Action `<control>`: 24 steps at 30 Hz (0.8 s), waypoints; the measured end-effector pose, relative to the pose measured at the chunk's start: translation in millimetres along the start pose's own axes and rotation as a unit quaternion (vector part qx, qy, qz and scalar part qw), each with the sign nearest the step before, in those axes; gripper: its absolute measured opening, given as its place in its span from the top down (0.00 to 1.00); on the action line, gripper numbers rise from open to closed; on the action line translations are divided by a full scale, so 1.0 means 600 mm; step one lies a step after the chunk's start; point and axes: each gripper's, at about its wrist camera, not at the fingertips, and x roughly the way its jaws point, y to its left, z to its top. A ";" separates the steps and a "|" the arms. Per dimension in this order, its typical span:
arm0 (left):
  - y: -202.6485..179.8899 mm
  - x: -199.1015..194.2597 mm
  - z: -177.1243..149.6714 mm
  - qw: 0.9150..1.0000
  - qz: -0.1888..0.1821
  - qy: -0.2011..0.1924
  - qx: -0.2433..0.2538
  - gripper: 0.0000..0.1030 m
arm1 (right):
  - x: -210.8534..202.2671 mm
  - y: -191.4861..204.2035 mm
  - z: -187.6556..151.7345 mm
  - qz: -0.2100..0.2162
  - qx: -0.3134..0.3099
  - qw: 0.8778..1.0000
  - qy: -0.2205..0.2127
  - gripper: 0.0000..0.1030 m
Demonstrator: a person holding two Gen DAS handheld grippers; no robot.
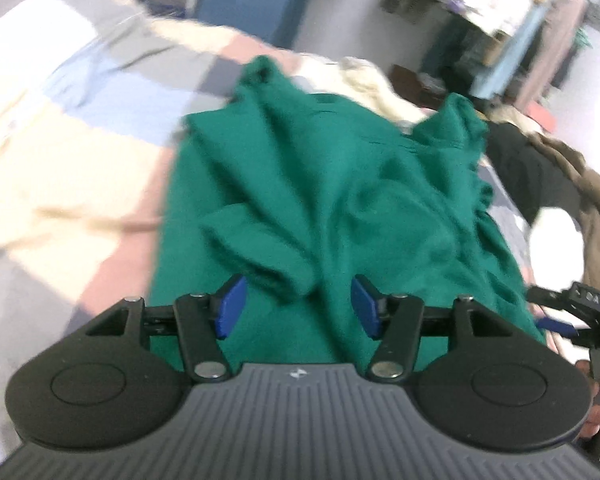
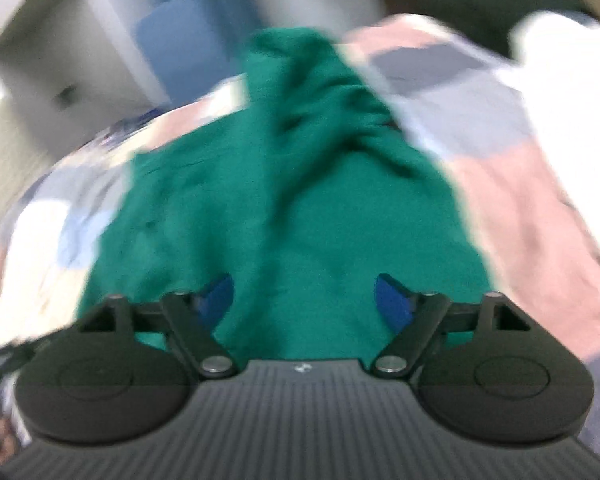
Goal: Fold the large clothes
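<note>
A large green garment (image 1: 340, 184) lies crumpled on a patchwork bedspread (image 1: 60, 128), with folds and a sleeve end bunched near the front. My left gripper (image 1: 298, 308) is open just above the garment's near part, with blue pads (image 1: 232, 306) apart and nothing between them. The right gripper shows at the right edge of the left wrist view (image 1: 572, 316). In the blurred right wrist view the same garment (image 2: 300, 200) fills the middle, and my right gripper (image 2: 306, 304) is open above its near edge, holding nothing.
The bedspread (image 2: 520, 200) has pink, grey, blue and cream patches. A pile of dark and brown clothes (image 1: 548, 168) lies to the right of the garment, with cream fabric (image 1: 372, 80) behind it. A blue door (image 1: 252, 0) and a cluttered rack (image 1: 500, 0) stand beyond the bed.
</note>
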 end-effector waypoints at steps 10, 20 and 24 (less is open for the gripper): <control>0.142 -0.006 0.003 0.990 0.061 0.029 -0.123 0.35 | 0.029 -0.116 0.004 -0.085 0.205 0.975 0.026 0.18; 0.147 0.017 -0.015 0.976 -0.090 0.075 -0.183 0.35 | 0.058 -0.141 -0.007 0.043 0.282 0.953 0.101 0.15; 0.128 -0.005 -0.015 0.972 -0.138 0.055 -0.180 0.34 | 0.041 -0.127 -0.007 0.136 0.263 0.950 0.099 0.15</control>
